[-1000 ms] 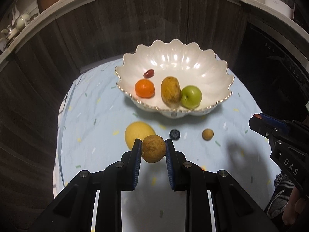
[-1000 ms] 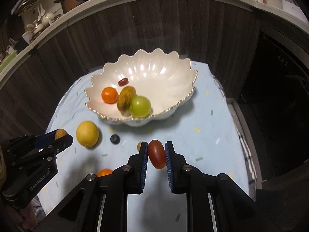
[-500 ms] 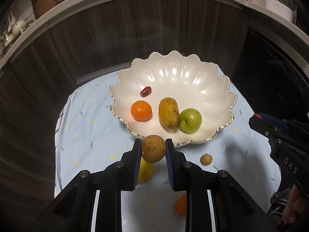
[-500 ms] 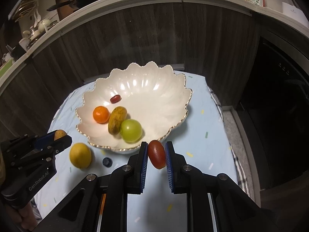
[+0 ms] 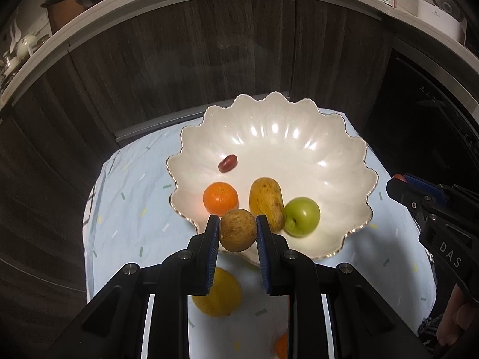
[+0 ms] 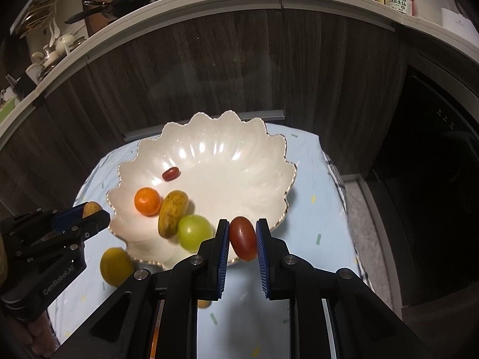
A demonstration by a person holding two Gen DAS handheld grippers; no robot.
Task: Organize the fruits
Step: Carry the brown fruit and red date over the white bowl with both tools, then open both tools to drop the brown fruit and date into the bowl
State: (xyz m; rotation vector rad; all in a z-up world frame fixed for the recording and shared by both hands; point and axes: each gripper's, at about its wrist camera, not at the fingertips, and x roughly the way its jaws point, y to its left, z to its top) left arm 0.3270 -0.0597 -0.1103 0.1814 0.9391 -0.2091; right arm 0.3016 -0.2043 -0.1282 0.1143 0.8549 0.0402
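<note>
Now brown fruit (image 5: 238, 230) between left jaws, red fruit (image 6: 243, 238) between right.

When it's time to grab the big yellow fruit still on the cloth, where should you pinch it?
Grip the yellow fruit across its widest middle, coming from above. It is round and lies free on the blue cloth beside the bowl, so probably any side works.
</note>
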